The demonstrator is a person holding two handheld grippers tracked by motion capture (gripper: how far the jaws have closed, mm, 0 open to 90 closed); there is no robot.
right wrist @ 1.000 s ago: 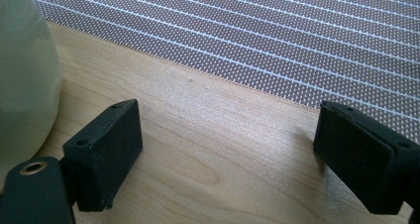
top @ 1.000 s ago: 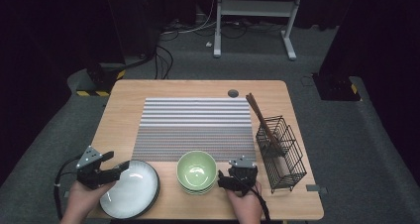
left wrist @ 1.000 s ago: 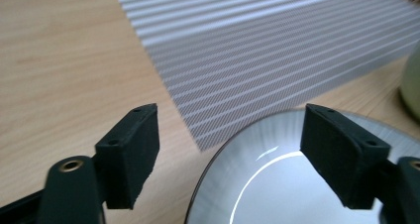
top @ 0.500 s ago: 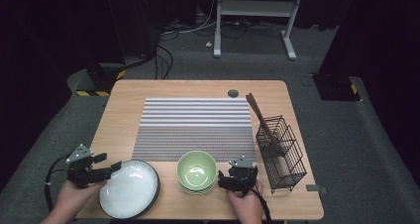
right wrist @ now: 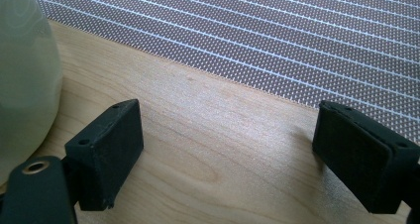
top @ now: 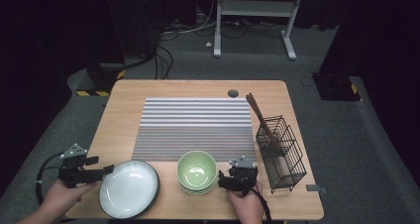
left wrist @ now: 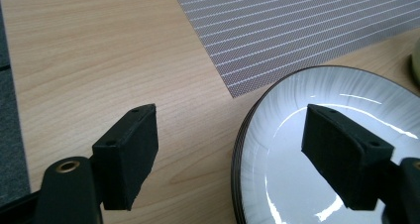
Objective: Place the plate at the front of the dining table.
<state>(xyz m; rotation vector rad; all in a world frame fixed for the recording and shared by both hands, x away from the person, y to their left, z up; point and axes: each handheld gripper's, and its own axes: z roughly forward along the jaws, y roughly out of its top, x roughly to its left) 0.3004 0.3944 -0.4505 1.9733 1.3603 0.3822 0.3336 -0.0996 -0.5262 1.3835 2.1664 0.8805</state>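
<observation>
No brand, label or writing can be read on anything here. In the lower left of the high view the left tool (top: 106, 170) has its jaws apart, straddling the left rim of the white plate (top: 129, 188), which lies on the worktop (top: 124, 115). Lower centre, the right tool (top: 221, 180), jaws apart, sits just beside the green bowls (top: 196, 171), below the striped mat (top: 195, 127).

I am seeing a round white ribbed plate with a dark rim (top: 129, 188) lying flat at the wooden table's near-left edge, just beside stacked pale green ceramic bowls (top: 196, 171) sitting upright.
</observation>
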